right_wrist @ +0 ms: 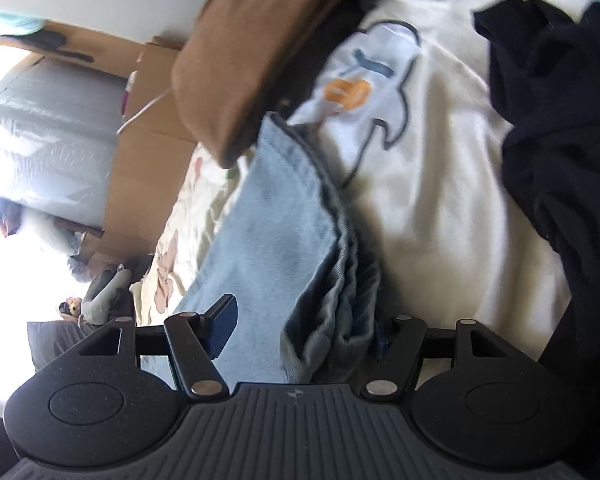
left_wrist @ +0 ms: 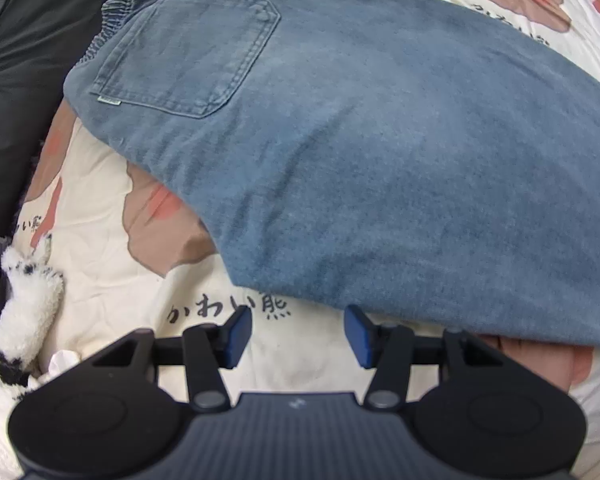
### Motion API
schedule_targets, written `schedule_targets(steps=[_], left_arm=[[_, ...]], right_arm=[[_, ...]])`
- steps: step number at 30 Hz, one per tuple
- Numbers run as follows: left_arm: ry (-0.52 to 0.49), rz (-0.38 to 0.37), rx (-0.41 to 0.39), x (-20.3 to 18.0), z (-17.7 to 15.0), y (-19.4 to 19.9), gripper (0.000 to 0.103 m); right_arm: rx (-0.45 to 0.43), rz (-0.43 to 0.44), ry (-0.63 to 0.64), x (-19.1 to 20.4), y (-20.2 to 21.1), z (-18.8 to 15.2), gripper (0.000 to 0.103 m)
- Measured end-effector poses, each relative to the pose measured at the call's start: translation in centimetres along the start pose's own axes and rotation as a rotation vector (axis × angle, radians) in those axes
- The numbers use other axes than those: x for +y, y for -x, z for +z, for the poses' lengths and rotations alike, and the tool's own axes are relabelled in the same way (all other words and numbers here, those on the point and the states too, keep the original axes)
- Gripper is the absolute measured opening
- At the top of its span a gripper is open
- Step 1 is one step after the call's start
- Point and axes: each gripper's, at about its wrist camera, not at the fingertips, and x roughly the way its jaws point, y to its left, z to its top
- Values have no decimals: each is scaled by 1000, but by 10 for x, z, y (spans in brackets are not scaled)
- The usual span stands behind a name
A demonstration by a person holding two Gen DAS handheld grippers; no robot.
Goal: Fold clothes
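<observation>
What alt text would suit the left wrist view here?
Blue jeans, back pocket facing up, lie spread over a cream bedsheet printed with brown bears. The left tool hovers open at the near edge of the jeans, nothing between its blue pads. A white fluffy toy sits at lower left.
</observation>
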Motion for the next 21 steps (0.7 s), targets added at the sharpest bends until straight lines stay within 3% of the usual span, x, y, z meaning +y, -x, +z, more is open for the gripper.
schedule_targets(steps=[8, 13, 21], left_arm=[[-3, 8, 15, -2, 0, -4, 54], [-23, 7, 22, -6, 0, -8, 54], [-15, 0, 40, -6, -1, -9, 55]], right_arm=[[41, 132, -21, 3, 6, 18, 67], [108, 62, -27, -8, -15, 32, 67], [184, 168, -42, -1, -42, 58, 68]])
